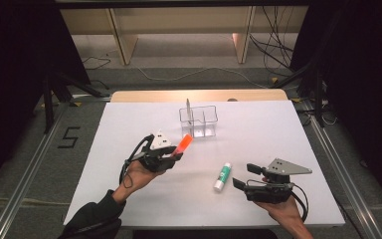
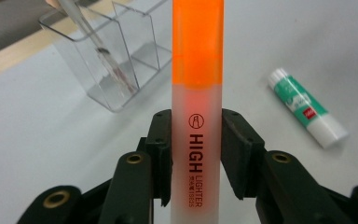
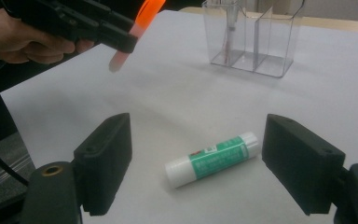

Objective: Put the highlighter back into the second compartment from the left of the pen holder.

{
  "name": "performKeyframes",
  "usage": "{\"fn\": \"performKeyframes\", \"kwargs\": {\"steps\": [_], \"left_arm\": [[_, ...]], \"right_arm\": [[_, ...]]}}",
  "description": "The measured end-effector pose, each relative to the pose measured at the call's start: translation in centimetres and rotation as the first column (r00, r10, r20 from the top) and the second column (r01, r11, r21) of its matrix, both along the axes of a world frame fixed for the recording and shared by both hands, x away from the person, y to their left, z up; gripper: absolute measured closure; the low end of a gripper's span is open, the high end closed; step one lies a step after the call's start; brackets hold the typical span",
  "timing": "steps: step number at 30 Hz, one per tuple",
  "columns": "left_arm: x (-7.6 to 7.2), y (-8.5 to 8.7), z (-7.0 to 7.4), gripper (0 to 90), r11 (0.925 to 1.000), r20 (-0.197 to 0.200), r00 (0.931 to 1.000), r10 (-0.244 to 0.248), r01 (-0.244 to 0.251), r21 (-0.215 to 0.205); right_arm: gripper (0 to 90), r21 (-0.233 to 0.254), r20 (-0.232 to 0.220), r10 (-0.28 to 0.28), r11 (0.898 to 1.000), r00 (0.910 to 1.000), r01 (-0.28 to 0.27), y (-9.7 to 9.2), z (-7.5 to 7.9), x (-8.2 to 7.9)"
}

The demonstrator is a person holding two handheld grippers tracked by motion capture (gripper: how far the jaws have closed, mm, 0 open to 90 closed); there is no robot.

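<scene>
My left gripper [image 1: 175, 155] is shut on an orange highlighter [image 1: 183, 144] and holds it in the air above the white table [image 1: 129, 124]. In the left gripper view the pads clamp the highlighter [image 2: 196, 93] on its frosted barrel, orange cap pointing away. A green-and-white glue stick [image 1: 223, 176] lies flat on the table, in front of my right gripper [image 1: 242, 175]. That gripper stands open; in the right gripper view the glue stick [image 3: 212, 158] lies between and just beyond the jaws, untouched. The left gripper [image 3: 121, 39] with the highlighter [image 3: 135, 32] hovers at upper left there.
A clear plastic organizer [image 1: 199, 121] with several compartments stands at the table's far middle, with a thin pen [image 1: 188, 110] upright in its left compartment. The organizer [image 2: 116, 60] is just beyond the highlighter's tip. Wooden shelving and cables are on the floor behind.
</scene>
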State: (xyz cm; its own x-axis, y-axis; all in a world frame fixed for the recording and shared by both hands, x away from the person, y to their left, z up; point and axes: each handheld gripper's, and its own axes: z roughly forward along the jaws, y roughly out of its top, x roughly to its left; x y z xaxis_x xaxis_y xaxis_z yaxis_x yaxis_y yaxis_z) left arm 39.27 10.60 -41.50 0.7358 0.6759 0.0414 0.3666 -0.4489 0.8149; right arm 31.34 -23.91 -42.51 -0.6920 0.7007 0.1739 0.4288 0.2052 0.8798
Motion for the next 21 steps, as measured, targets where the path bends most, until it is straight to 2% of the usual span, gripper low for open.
{"fn": "performKeyframes", "kwargs": {"steps": [3,4,6,11,13,16,21], "left_arm": [[0.1,-0.4,0.1,66.0,0.9978,0.018,0.9991,0.038,-0.037,-0.055],[0.2,-0.4,0.2,66.0,0.9973,0.034,0.9984,0.045,-0.043,-0.06],[0.3,-0.7,0.2,66.0,0.9932,0.047,0.9968,0.064,-0.059,-0.1],[0.9,-1.4,0.3,66.0,0.9843,0.069,0.9928,0.098,-0.087,-0.154],[1.2,-1.7,0.3,66.0,0.9778,0.081,0.989,0.124,-0.108,-0.18],[1.7,-1.9,0.3,66.0,0.9678,0.078,0.9857,0.149,-0.129,-0.216],[2.5,-2.3,0.4,66.0,0.9534,0.091,0.9773,0.191,-0.163,-0.254]], "right_arm": [[25.2,0.002,-0.004,-0.003,1.0,1.0,0.003,0.0,0.0,0.0],[25.2,0.001,-0.004,-0.003,1.0,1.0,0.003,0.0,0.0,0.0],[25.2,0.0,-0.002,-0.001,1.0,1.0,0.001,0.1,0.0,0.0],[25.2,0.002,-0.004,-0.003,1.0,1.0,0.003,0.0,0.0,0.0],[25.2,0.004,-0.003,-0.005,1.0,1.0,0.005,0.0,0.0,0.0],[25.2,0.006,0.002,-0.006,1.0,1.0,0.006,-0.1,0.0,0.0],[25.2,0.01,0.001,-0.012,1.0,0.9999,0.012,-0.1,0.0,0.0]]}}
